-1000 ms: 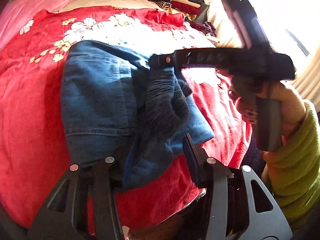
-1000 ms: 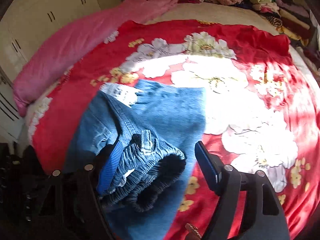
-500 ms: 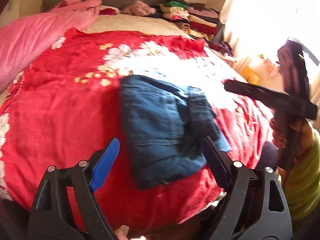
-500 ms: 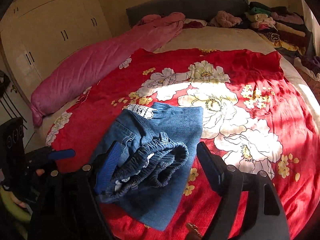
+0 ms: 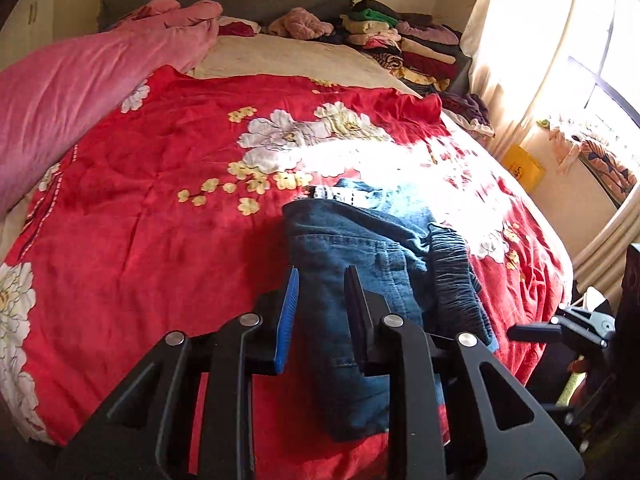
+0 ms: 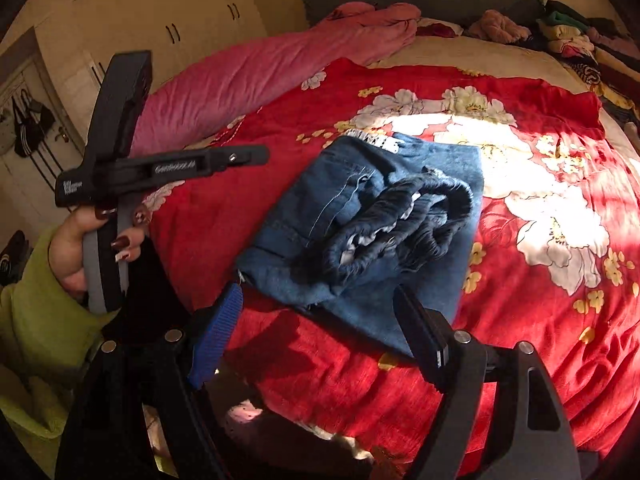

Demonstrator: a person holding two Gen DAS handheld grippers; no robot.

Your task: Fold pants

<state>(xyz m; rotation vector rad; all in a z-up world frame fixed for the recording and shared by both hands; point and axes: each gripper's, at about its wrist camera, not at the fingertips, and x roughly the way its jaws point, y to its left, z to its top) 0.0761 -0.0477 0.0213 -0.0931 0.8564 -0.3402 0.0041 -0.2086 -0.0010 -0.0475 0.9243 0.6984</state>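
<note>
1. The bed carries a red floral blanket, with a pink duvet at its 10 o'clock edge.
2. The folded pants lie on the blanket, elastic waistband bunched on top.
3. The left gripper hovers clear of the pants, which lie from 12 to 3 o'clock of it; its jaws are narrow and closing on nothing.
4. The right gripper stands wide and empty, the pants at its 12 o'clock.
</note>
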